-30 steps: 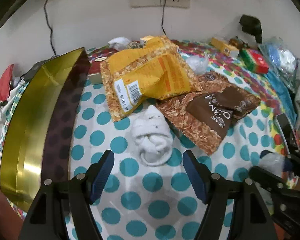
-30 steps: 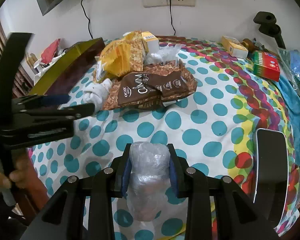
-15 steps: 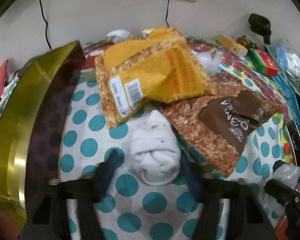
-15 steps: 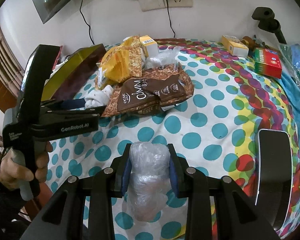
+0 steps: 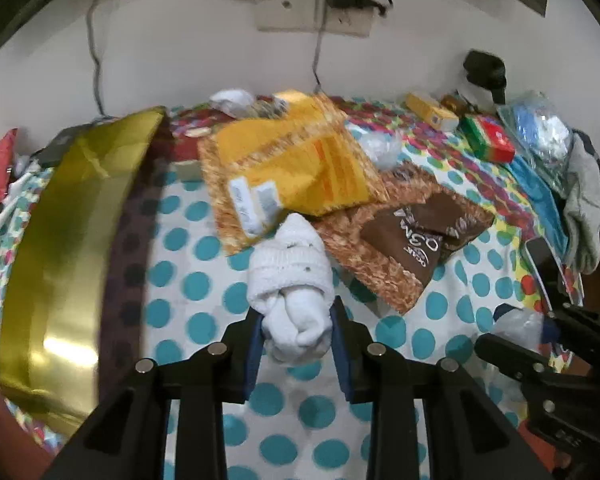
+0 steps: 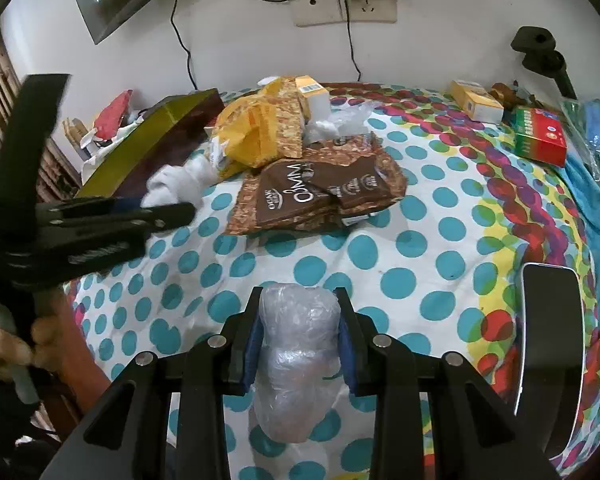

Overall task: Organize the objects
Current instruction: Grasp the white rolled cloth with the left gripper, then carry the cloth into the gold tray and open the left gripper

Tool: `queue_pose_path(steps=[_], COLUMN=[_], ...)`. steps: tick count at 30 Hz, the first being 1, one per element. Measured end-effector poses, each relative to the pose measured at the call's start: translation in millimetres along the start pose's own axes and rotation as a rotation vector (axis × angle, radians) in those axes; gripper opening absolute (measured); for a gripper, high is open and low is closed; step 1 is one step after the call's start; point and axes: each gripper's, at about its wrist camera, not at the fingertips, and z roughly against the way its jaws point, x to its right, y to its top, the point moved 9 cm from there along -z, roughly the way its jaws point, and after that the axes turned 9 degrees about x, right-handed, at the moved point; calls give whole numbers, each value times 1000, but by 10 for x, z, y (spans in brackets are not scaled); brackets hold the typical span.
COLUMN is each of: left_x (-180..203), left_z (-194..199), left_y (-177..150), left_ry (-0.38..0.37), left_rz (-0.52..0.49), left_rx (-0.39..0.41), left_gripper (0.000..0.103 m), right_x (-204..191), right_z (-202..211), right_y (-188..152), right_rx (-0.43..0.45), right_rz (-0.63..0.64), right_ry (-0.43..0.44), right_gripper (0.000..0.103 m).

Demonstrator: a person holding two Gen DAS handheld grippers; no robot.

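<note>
**Desk:** What does the left-hand view show?

**Photographer:** The left gripper [image 5: 296, 336] with its jaws just closed in on a rolled white sock [image 5: 290, 292], blue pads pressing both sides of the bundle. The sock sits over the polka-dot cloth [image 5: 196, 284], its far end touching the yellow snack bag [image 5: 300, 164], just beside the brown snack bag [image 5: 412, 240]. Whether it is clear of the cloth I cannot tell.

**Desk:** And the other hand?

**Photographer:** The right gripper [image 6: 298, 334] holds a wad of clear plastic wrap [image 6: 296, 356], jaws narrowly parted and clamped on it, low over the cloth at the near edge. A dark phone [image 6: 548, 344] lies to its right.

**Desk:** So which step is this?

**Photographer:** The pick-up, I would say: both tools loaded, nothing yet put away.

**Desk:** What comes next?

**Photographer:** Likely a carry to wherever each item belongs. The gold-lined box [image 5: 72, 240] stands open along the left, near the sock, and looks the probable home for it. The lift needs to draw the sock away from the yellow bag without dragging it, and soft cloth can slip from a light grip.
</note>
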Motion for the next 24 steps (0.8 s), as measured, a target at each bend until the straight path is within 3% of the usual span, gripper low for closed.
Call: queue_pose_path(steps=[2,6,12,16,24], left_x=[-96,-425,-1250,-1707,-2134], left_z=[141,366,404,107,-722], left_y=[73,299,740,1014,1082], left_ry=[-2,67,170,179,200], left_rz=[13,29,98,132,124], left_rx=[23,79,110,68,-79], left_gripper=[31,31,31,31,31], right_x=[-41,-103,-191,-203,-143], right_z=[-1,-1,18,18,-52], right_y=[6,2,26,71,145], right_rx=[1,1,3,7,-1], right_rz=[8,13,35,36,22], right_ry=[0,6,1,-12,-48], right_gripper=[30,30,30,30,30])
